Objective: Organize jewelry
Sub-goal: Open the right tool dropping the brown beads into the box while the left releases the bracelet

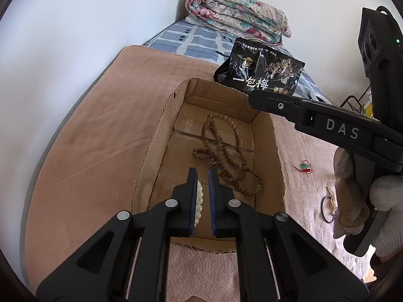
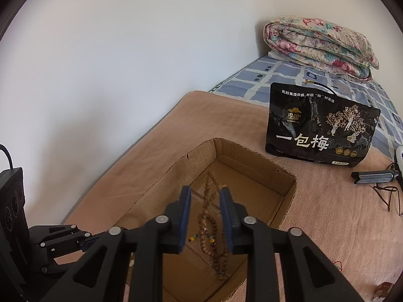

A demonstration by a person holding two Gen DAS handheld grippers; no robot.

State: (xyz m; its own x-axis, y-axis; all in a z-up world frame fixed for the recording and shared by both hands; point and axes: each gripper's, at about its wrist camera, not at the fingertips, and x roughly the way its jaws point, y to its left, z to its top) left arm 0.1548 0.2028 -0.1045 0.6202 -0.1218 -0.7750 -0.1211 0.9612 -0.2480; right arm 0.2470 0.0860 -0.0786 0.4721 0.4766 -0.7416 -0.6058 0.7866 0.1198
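Your left gripper (image 1: 202, 176) hangs over the near end of the open cardboard box (image 1: 151, 151), pointing down into it. Its fingers stand a little apart, and a string of white beads (image 1: 199, 202) lies against the inner face of the left pad; the right pad does not touch it, so the beads cling to one side rather than being squeezed.

Your right gripper (image 2: 204, 193) is also above the box (image 2: 287, 196), with its fingers moderately spread and nothing between them. Straight below that gap, the long brown bead necklace (image 2: 209, 229) lies loose on the box floor, with a few yellow and teal beads near its middle. The left view shows the same necklace (image 1: 224, 148) sprawled across the floor of the box.

The box sits on a tan blanket (image 1: 88, 138). Outside it, on the pink cloth (image 1: 302, 188) to the right, lie a small green charm on red cord (image 1: 304, 167) and a dark bangle (image 1: 326, 210) with pale beads across it. A black snack bag (image 2: 320, 123) stands beyond the box, with a folded floral quilt (image 2: 320, 45) behind.
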